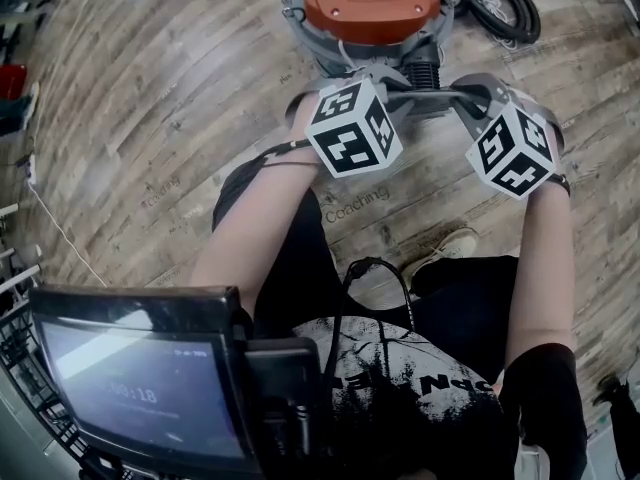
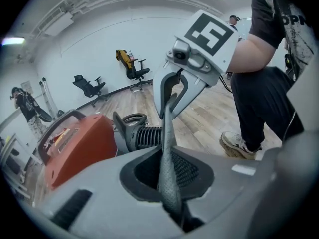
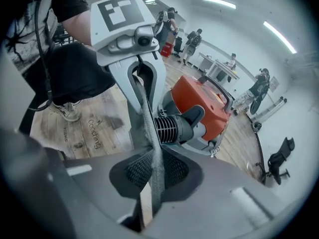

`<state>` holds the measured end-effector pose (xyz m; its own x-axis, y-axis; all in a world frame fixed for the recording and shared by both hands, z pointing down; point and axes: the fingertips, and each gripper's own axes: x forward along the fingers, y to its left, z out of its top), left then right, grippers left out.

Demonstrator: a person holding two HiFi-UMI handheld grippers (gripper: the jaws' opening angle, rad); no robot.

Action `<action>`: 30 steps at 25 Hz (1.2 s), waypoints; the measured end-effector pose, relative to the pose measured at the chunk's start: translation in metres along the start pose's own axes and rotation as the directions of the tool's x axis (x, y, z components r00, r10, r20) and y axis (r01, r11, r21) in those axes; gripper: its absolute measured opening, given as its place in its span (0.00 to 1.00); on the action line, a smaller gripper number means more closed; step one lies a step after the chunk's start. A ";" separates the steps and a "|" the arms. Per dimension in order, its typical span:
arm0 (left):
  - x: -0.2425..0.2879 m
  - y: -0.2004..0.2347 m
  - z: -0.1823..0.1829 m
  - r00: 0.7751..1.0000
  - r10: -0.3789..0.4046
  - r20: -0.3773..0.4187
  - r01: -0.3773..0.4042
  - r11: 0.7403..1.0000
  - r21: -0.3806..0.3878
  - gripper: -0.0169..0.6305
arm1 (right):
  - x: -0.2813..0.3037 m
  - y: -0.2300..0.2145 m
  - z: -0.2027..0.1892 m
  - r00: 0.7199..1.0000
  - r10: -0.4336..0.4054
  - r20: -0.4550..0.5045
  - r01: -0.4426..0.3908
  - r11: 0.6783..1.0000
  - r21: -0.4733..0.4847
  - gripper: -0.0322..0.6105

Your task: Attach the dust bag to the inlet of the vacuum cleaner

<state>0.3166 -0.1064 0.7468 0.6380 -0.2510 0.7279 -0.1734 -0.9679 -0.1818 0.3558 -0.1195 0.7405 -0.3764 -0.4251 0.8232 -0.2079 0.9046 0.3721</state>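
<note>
The orange vacuum cleaner [image 1: 370, 3] stands on the wooden floor, its black ribbed inlet [image 1: 425, 68] facing me. A grey dust bag [image 2: 167, 133] is stretched edge-on as a narrow strip between both grippers, just in front of the inlet [image 3: 172, 128]. My left gripper [image 2: 167, 171] is shut on one end of the strip, and my right gripper [image 3: 155, 171] is shut on the other end [image 3: 152, 148]. Each gripper faces the other: the right gripper [image 2: 169, 106] shows in the left gripper view, the left gripper [image 3: 144, 128] in the right gripper view. In the head view the marker cubes hide most of the bag.
A black hose coil [image 1: 505, 3] lies right of the vacuum. The person's shoe [image 1: 445, 248] rests on the floor under the grippers. Office chairs [image 2: 88, 86] line the far wall, and several people [image 3: 192, 41] stand by tables in the background.
</note>
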 end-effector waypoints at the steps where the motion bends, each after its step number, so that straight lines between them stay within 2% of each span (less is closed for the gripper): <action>1: 0.000 0.000 -0.005 1.000 0.001 -0.001 -0.001 1.000 -0.013 0.07 | -0.001 0.000 0.005 1.000 0.003 -0.007 -0.003 1.000 -0.022 0.10; 4: 0.005 0.001 -0.013 1.000 -0.002 -0.004 0.002 0.999 -0.048 0.07 | -0.002 0.000 0.012 0.999 0.018 -0.037 -0.020 0.997 -0.068 0.10; 6: 0.009 0.003 -0.015 1.000 -0.004 -0.009 0.003 0.998 -0.056 0.07 | -0.001 -0.001 0.011 0.999 0.029 -0.037 -0.031 0.998 -0.057 0.10; 9: 0.006 0.003 -0.010 1.000 0.011 -0.006 -0.011 1.000 -0.029 0.07 | 0.001 -0.001 0.006 0.999 0.031 -0.010 -0.031 1.000 0.004 0.09; 13: -0.001 0.003 0.011 0.999 0.031 0.041 -0.031 1.000 0.000 0.07 | 0.006 -0.002 -0.013 1.000 0.018 -0.006 -0.018 0.997 0.073 0.09; 16: -0.001 0.002 0.019 0.999 0.022 0.034 -0.024 0.999 0.041 0.07 | 0.014 -0.003 -0.018 1.000 0.014 -0.025 -0.012 0.997 0.074 0.10; 18: -0.001 0.002 0.021 0.998 0.034 0.046 -0.036 0.999 0.041 0.07 | 0.017 -0.004 -0.018 1.000 0.004 -0.030 -0.002 0.998 0.069 0.10; 24: 0.000 0.005 0.012 0.995 0.059 0.076 -0.057 0.998 -0.029 0.07 | 0.010 -0.008 -0.010 0.999 -0.038 -0.015 0.038 0.998 0.042 0.10; 30: 0.010 0.009 -0.013 0.998 0.041 0.056 -0.034 0.992 -0.119 0.07 | -0.002 -0.013 0.017 0.996 -0.085 -0.020 0.084 0.995 -0.055 0.09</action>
<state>0.3121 -0.1175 0.7607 0.6714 -0.2903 0.6819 -0.2832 -0.9508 -0.1259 0.3434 -0.1313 0.7267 -0.3393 -0.4997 0.7970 -0.1890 0.8662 0.4626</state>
